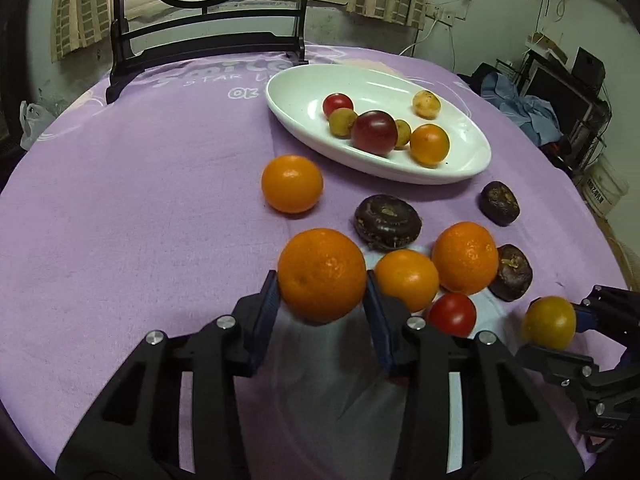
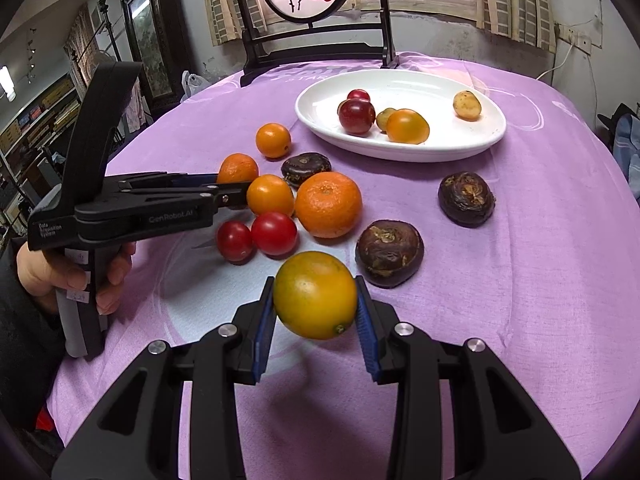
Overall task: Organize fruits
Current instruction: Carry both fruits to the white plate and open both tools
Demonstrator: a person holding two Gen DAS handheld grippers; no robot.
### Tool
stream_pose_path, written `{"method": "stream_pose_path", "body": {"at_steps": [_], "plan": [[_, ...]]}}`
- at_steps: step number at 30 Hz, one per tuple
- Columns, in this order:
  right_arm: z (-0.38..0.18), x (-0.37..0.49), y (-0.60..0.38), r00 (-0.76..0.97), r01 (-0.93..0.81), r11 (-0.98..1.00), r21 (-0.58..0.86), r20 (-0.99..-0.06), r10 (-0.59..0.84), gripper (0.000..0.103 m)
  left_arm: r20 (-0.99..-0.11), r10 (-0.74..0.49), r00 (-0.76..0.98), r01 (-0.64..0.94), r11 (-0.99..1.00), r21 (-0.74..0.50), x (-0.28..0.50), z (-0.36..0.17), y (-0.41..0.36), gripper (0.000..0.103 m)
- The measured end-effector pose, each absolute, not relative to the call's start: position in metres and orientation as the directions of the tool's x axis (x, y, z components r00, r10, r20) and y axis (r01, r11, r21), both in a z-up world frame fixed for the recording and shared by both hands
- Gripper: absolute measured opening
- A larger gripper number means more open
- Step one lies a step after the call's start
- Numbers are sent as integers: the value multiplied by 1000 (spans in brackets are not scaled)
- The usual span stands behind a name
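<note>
Left gripper: pads clamped on a mandarin, level with the loose fruit pile.
Right gripper: pads closed on a yellow-green citrus, raised clear of the purple cloth.
Obstructions, left: small orange touching the right pad; red tomato just beside it.
Obstructions, right: dark round fruit just beside the held citrus.
White dish: far side, holding several small fruits.
Hidden: second red tomato concealed in the left view.
Cut off: framed stand, top cropped.
Open room: bare cloth left of the single orange; cloth edge falls away on the right.
</note>
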State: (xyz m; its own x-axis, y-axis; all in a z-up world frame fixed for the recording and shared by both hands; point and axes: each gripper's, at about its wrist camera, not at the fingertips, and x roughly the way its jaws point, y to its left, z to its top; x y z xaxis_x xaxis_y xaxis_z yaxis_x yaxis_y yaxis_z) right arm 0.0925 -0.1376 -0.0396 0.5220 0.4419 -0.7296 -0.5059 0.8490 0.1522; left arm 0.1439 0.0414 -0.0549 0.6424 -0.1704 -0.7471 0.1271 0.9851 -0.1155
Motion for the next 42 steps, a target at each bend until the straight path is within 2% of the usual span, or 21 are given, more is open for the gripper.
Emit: {"method": "stream_pose_path", "body": {"at_steps": [11, 18, 22, 31, 42], "plan": [[-35, 94, -144, 542, -486, 856, 174, -709, 452, 37, -738, -161, 655, 91, 987, -135, 128, -40, 46, 42], [-23, 92, -150, 596, -452, 876, 169, -673, 438, 37, -700, -218, 680, 144, 976, -164, 114, -9, 33, 42], [-2, 87, -154, 635, -450, 875, 178, -625, 454, 38, -685, -208, 698, 172, 978, -121, 115, 5, 20, 42], [28, 120, -164, 690, -435, 898, 74, -613, 385, 37, -688, -178, 704, 145, 984, -107, 144, 21, 7, 42], [19, 200, -166, 693, -382, 921, 80, -634, 343, 37, -700, -147, 699, 105, 989, -103, 212, 17, -3, 42]]}}
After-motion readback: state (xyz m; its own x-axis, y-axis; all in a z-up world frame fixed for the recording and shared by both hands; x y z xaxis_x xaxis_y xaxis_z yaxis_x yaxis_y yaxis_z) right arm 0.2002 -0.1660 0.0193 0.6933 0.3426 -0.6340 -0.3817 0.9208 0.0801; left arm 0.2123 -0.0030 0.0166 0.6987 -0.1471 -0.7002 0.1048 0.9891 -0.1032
